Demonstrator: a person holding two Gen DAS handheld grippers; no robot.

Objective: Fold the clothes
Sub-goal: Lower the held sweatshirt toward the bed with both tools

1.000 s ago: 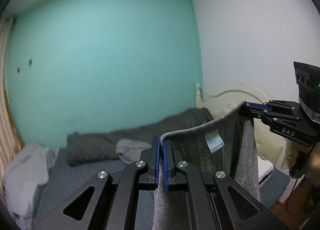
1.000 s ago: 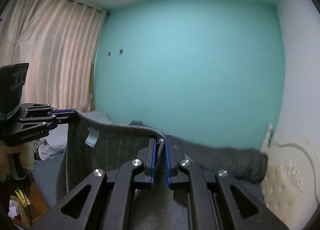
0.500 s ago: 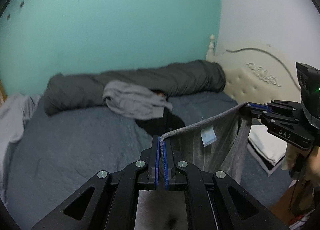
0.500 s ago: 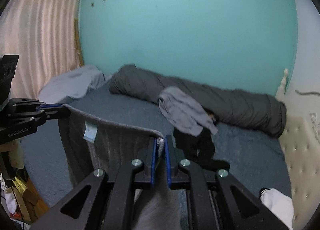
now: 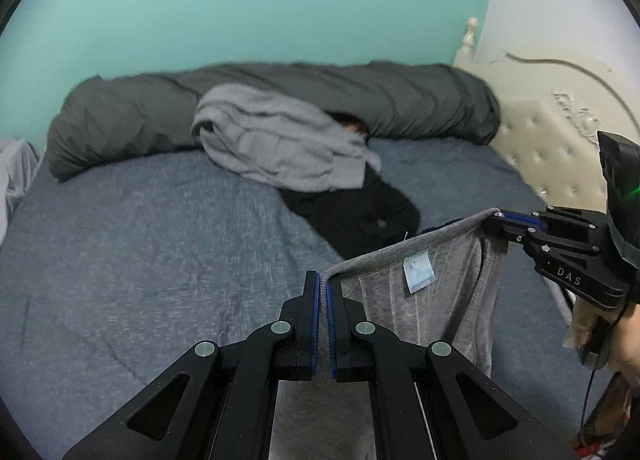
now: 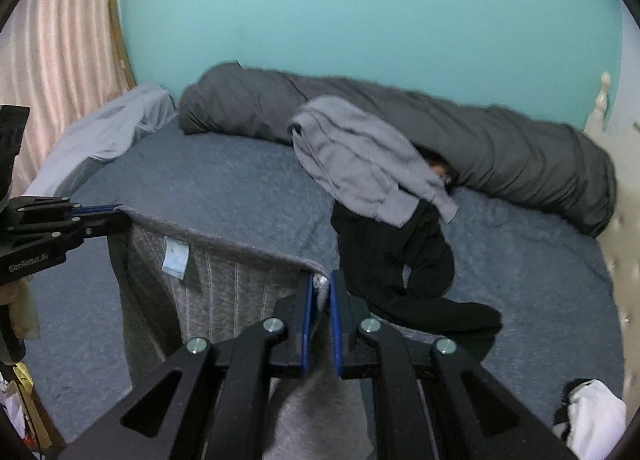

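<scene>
Left gripper point(image 5: 323, 284): jaws pressed together, pinching one end of the top hem of the grey garment point(image 5: 424, 300).
Right gripper point(image 6: 320, 284): jaws nearly together, pinching the other end of the same hem; a tuft of fabric shows between the blue pads point(image 6: 308, 300).

Grey garment: one. Striped knit, with a pale label point(image 5: 418, 272) sewn just below the hem. The hem is stretched taut between the two grippers; the body hangs down from it, above the near edge of the bed point(image 5: 140, 260). No part can be seen resting on the bed.

Grippers: two, black, each with blue pads.

Other items, placed relative to the bed:
- Rolled dark duvet point(image 5: 280, 100): one, along the far edge, against the teal wall.
- Light grey garment point(image 5: 280, 144): one, crumpled, draped over the duvet's front.
- Black garment point(image 6: 392, 256): one, lying on the sheet, partly under the light grey one.
- Pale bedding point(image 6: 104, 132): one heap, at the far left corner.
- Cream tufted headboard point(image 5: 560, 152): one, at the right end.
- White cloth point(image 6: 596, 416): one, near the right corner.
</scene>
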